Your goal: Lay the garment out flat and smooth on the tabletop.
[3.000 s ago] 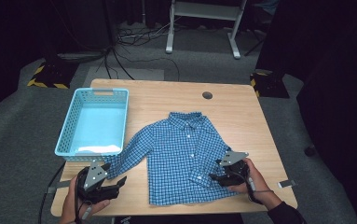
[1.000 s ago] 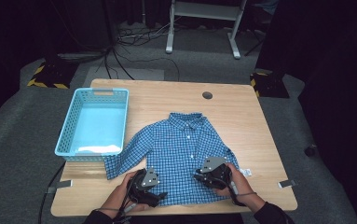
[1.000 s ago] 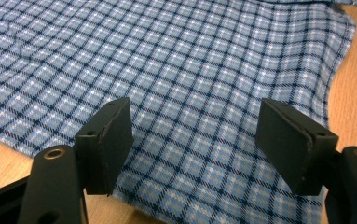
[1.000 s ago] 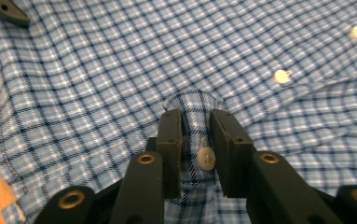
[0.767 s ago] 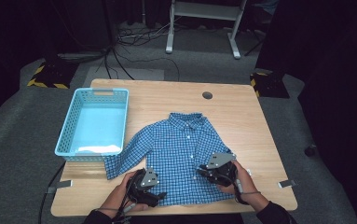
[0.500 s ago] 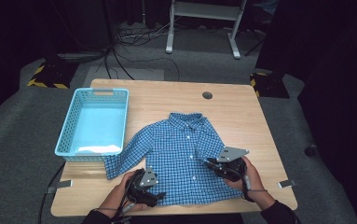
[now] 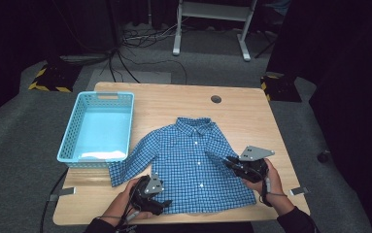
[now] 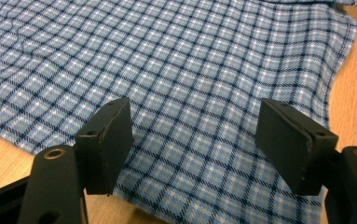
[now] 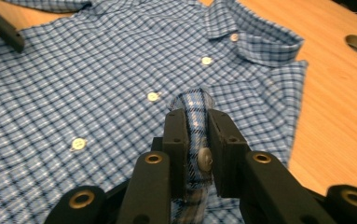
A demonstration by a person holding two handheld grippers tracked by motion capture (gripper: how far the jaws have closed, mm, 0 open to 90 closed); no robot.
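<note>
The shirt (image 7: 191, 162) lies flat and face up on the worktop (image 7: 251, 111), in its near half, slightly right of centre. Its long axis runs from the near edge toward the far edge: collar at the far end, hem close to the near edge. The button row follows that same line, leaning a little toward the near right corner. One sleeve stretches out toward the near left corner and ends just beside the basket (image 7: 97, 127), which stands along the left edge.

The left hand-held gripper (image 7: 161, 204) sits at the hem, near the near edge. In the left gripper view its jaws stand wide apart over the cloth, with the checked fabric spread flat between them and neither pad pressing it.

The right hand-held gripper (image 7: 229, 162) is at the shirt's right side, toward the right edge of the worktop. In the right gripper view its jaws are clamped on a raised fold of the sleeve (image 9: 195, 116); a cuff button (image 9: 205, 159) shows between the pads. The pinched fold stands up from the shirt front, above the rest of the cloth. The jaws have just been closing a little further on this fold.

A round hole (image 7: 216, 99) sits in the worktop near the far edge.
</note>
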